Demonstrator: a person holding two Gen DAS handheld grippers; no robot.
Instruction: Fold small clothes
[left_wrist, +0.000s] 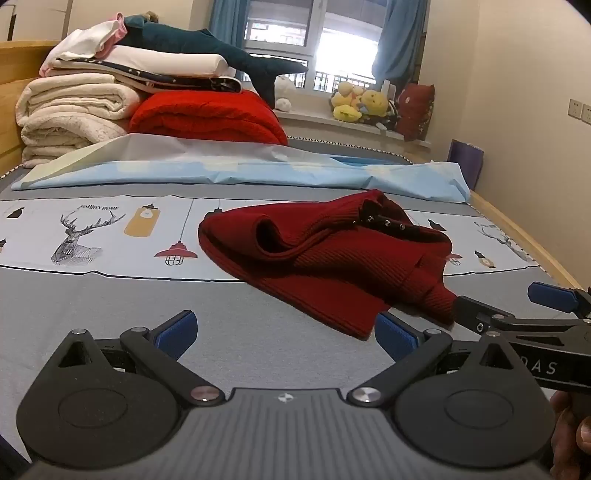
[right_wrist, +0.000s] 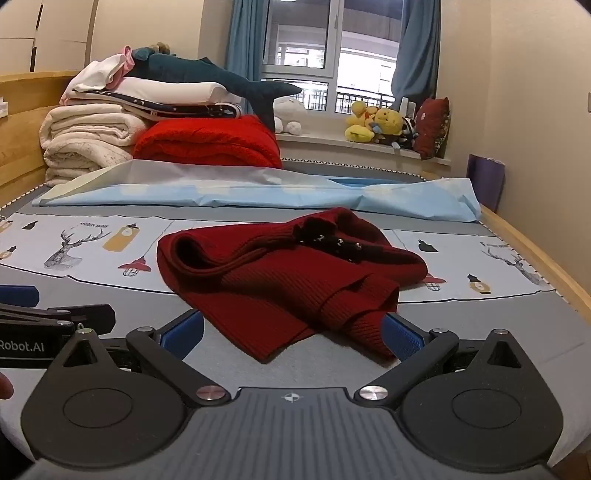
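left gripper (left_wrist: 284, 334) wide open, nothing held | right gripper (right_wrist: 293, 334) wide open too, sweater hem just at its right pad | dark red sweater (left_wrist: 325, 258) crumpled mid-frame on the printed bedsheet (left_wrist: 110, 295) | folded blankets (left_wrist: 74, 110) stacked upper left, plush toys (left_wrist: 360, 103) on the windowsill

Right gripper (right_wrist: 291, 332) jaws wide, nothing gripped; crumpled dark red sweater (right_wrist: 284, 277) on grey bedsheet (right_wrist: 110, 306), hem between blue pads (right_wrist: 400, 338).
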